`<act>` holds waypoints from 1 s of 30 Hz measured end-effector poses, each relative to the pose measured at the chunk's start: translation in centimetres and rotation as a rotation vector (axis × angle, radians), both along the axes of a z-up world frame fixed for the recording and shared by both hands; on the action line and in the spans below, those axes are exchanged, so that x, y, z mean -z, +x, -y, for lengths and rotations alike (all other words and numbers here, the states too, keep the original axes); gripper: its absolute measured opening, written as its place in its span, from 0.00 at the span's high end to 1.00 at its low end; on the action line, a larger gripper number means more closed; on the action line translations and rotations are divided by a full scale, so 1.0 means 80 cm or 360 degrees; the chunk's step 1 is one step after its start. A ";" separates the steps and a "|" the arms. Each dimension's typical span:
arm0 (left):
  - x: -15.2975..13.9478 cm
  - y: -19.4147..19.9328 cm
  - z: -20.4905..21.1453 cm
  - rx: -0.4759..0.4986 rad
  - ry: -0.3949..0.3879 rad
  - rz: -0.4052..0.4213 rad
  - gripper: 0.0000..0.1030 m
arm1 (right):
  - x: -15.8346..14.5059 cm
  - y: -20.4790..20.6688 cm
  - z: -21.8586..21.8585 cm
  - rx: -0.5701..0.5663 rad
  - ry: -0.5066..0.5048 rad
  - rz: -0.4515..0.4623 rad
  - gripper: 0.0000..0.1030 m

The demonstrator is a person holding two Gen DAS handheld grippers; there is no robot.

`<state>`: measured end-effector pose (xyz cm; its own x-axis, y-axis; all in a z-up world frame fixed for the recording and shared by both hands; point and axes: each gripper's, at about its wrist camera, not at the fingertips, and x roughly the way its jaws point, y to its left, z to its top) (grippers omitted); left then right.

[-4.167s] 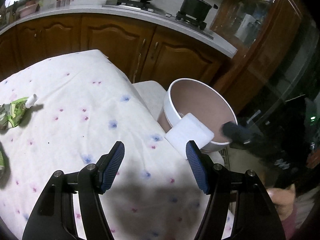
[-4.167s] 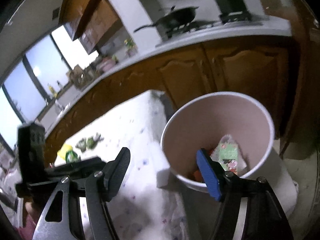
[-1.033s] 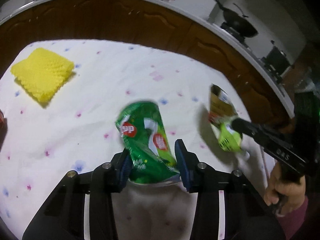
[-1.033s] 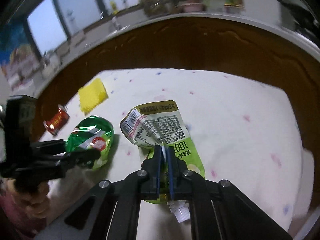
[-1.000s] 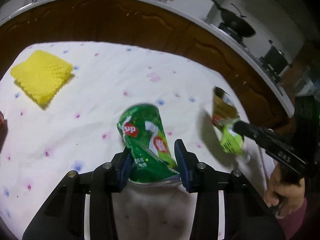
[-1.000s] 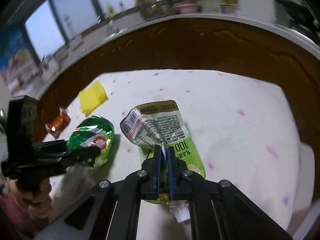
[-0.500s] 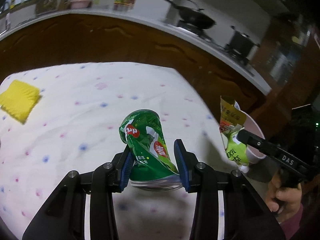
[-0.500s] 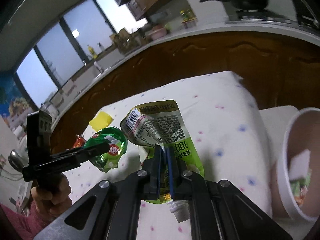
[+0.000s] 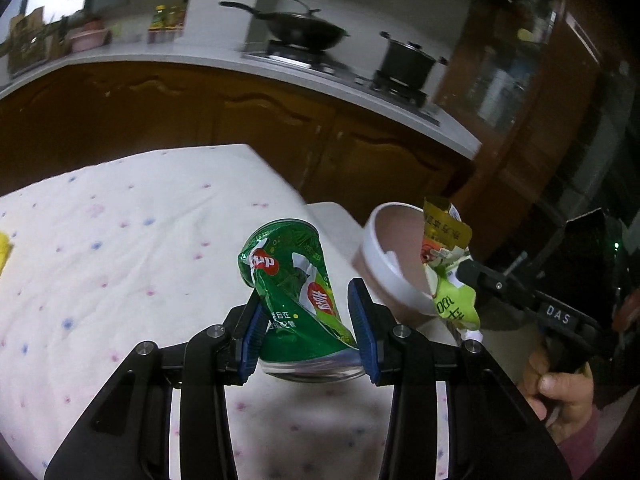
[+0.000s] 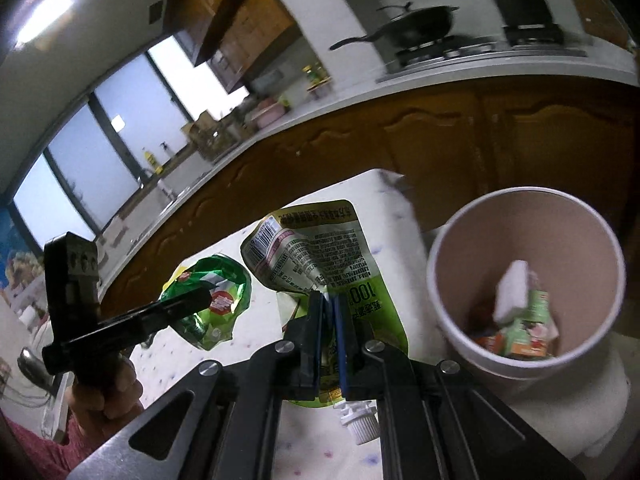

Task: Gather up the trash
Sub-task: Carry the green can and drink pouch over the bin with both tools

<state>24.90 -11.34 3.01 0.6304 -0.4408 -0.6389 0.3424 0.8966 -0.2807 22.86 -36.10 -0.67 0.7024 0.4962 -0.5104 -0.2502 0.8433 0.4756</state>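
I see a wok [image 9: 306, 34] and a pot [image 9: 408, 65] on the stove, bottles [image 9: 168, 20] on the counter [image 9: 180, 56], brown cabinets [image 9: 240, 120] beneath, windows [image 10: 100, 152] behind.

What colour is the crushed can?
Green, with red-and-white logos; the crushed can shows best in the left wrist view.

A home kitchen, black wok [image 9: 304, 32] and lidded pot [image 9: 406, 65] on a gas hob, long white counter [image 9: 224, 58] over brown wooden cabinets [image 9: 280, 128], big windows [image 10: 100, 148]
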 end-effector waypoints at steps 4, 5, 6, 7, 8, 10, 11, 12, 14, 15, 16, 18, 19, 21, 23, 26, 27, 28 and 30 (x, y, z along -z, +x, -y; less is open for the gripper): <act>-0.006 0.002 0.028 0.0066 0.0002 0.0017 0.63 | -0.003 -0.011 0.036 0.0096 0.0018 0.0019 0.95; -0.008 0.004 0.037 0.0088 0.0004 0.0025 0.63 | -0.005 -0.013 0.046 0.0124 0.0026 0.0024 0.95; -0.009 0.004 0.044 0.0102 0.0005 0.0029 0.63 | -0.006 -0.014 0.054 0.0144 0.0031 0.0026 0.95; -0.011 0.006 0.053 0.0126 0.0005 0.0036 0.63 | -0.007 -0.017 0.063 0.0171 0.0036 0.0031 0.95; -0.013 0.008 0.062 0.0149 0.0007 0.0044 0.63 | -0.008 -0.019 0.073 0.0197 0.0039 0.0036 0.95; -0.015 0.011 0.076 0.0196 -0.0004 0.0049 0.63 | -0.009 -0.020 0.089 0.0227 0.0052 0.0040 0.95; -0.016 0.012 0.082 0.0214 -0.0009 0.0050 0.63 | -0.009 -0.020 0.094 0.0234 0.0054 0.0038 0.95; -0.018 0.015 0.091 0.0237 -0.0008 0.0056 0.63 | -0.009 -0.019 0.102 0.0252 0.0054 0.0038 0.95; -0.020 0.020 0.109 0.0271 0.0004 0.0069 0.63 | -0.009 -0.017 0.114 0.0280 0.0058 0.0038 0.95; -0.021 0.022 0.117 0.0283 0.0007 0.0071 0.63 | -0.008 -0.016 0.121 0.0297 0.0064 0.0038 0.95; -0.022 0.026 0.127 0.0301 0.0012 0.0069 0.63 | -0.008 -0.015 0.128 0.0313 0.0070 0.0037 0.95; -0.021 0.034 0.145 0.0330 0.0020 0.0059 0.63 | -0.006 -0.012 0.140 0.0343 0.0086 0.0036 0.95; -0.021 0.037 0.151 0.0340 0.0024 0.0056 0.63 | -0.006 -0.011 0.144 0.0359 0.0091 0.0035 0.95; -0.019 0.044 0.167 0.0363 0.0031 0.0045 0.63 | -0.003 -0.008 0.155 0.0395 0.0109 0.0030 0.95; -0.016 0.052 0.182 0.0385 0.0039 0.0034 0.63 | 0.000 -0.003 0.165 0.0423 0.0133 0.0021 0.95; -0.008 0.064 0.206 0.0407 0.0062 0.0007 0.63 | 0.005 0.006 0.173 0.0441 0.0139 0.0003 0.95; -0.005 0.067 0.212 0.0410 0.0067 -0.0002 0.63 | 0.008 0.011 0.176 0.0447 0.0142 -0.0013 0.95; 0.000 0.073 0.220 0.0414 0.0077 -0.0022 0.63 | 0.010 0.016 0.178 0.0450 0.0143 -0.0024 0.95; 0.008 0.079 0.226 0.0422 0.0082 -0.0048 0.63 | 0.017 0.024 0.183 0.0465 0.0139 -0.0053 0.95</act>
